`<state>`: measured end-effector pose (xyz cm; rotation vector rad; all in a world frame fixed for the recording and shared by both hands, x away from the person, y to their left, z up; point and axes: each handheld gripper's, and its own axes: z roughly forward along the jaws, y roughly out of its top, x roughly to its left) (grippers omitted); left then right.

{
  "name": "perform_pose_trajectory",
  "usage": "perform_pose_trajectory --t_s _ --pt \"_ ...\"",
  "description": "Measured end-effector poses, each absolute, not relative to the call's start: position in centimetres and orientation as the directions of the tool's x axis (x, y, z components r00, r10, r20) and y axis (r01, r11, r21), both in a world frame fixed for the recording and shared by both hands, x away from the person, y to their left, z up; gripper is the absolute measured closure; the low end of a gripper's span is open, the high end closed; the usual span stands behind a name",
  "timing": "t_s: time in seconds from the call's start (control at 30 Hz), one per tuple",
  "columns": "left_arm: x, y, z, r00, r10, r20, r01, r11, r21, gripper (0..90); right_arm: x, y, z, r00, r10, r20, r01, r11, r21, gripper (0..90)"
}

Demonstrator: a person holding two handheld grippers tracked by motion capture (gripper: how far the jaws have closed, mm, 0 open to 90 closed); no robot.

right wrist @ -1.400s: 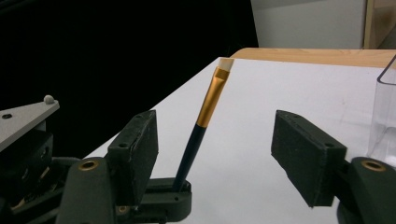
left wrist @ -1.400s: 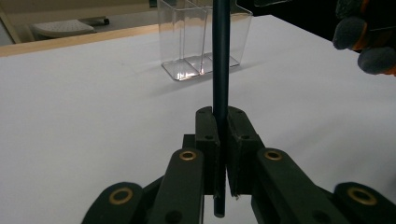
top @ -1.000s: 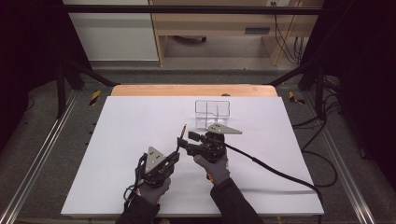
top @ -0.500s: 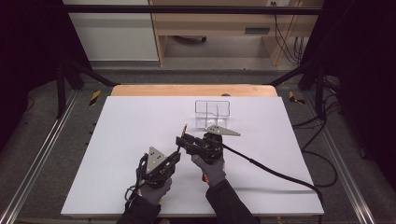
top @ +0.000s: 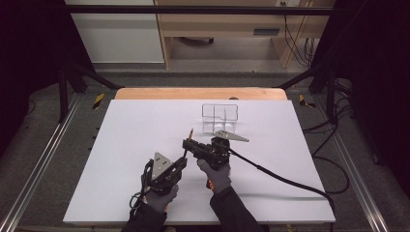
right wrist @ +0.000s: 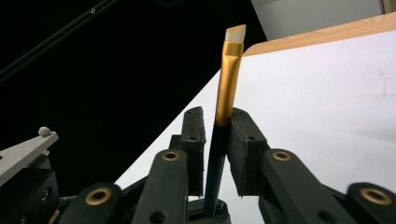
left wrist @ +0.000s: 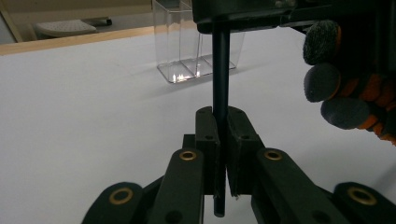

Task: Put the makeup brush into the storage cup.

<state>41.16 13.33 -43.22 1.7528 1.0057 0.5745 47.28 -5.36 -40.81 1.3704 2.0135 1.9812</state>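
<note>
Both hand-held grippers, left (top: 183, 162) and right (top: 189, 144), clamping brush (right wrist: 227, 88) near organizer (top: 220, 117), steadying handover.

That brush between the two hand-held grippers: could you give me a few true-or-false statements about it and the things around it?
1. Both hand-held grippers clamp the brush. True.
2. The brush has a gold ferrule and pale bristles. True.
3. The clear box lies tipped on its side. False: it stands upright on the table.
4. The brush stands inside the clear box. False: it is held apart from the box, nearer the person.
5. The left gripper holds the dark handle. True.
</note>
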Motion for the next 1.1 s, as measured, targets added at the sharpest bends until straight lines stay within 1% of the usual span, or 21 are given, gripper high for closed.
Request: perform_pose_trajectory --t_s 0.17,0.63,0.7,0.8,0.9,1.1 --pt "41.2 13.3 -43.2 0.540 0.839 -0.070 0.366 -0.159 0.917 83.7 47.3 -5.3 -40.9 -0.614 0.556 0.560 0.565 -0.186 0.804 82.9" --pt "41.2 13.5 -43.2 0.552 0.832 -0.056 0.355 -0.174 0.919 82.4 47.2 -5.3 -40.8 -0.623 0.550 0.557 0.554 -0.193 0.810 83.7" --pt "41.2 13.5 -43.2 0.557 0.829 -0.046 0.352 -0.186 0.917 78.1 47.2 -5.4 -40.7 -0.624 0.553 0.552 0.548 -0.193 0.814 83.7" --pt "41.1 13.5 -43.1 0.576 0.818 -0.013 0.330 -0.218 0.918 69.2 47.2 -5.6 -40.4 -0.630 0.558 0.540 0.535 -0.192 0.823 83.7" --pt "40.9 13.8 -42.8 0.595 0.804 0.001 0.312 -0.232 0.921 60.5 47.1 -5.8 -40.1 -0.638 0.566 0.522 0.516 -0.188 0.835 83.7" --pt "41.0 14.5 -42.2 0.637 0.771 0.009 0.300 -0.259 0.918 44.6 47.1 -6.1 -39.8 -0.647 0.583 0.492 0.497 -0.168 0.852 83.7"
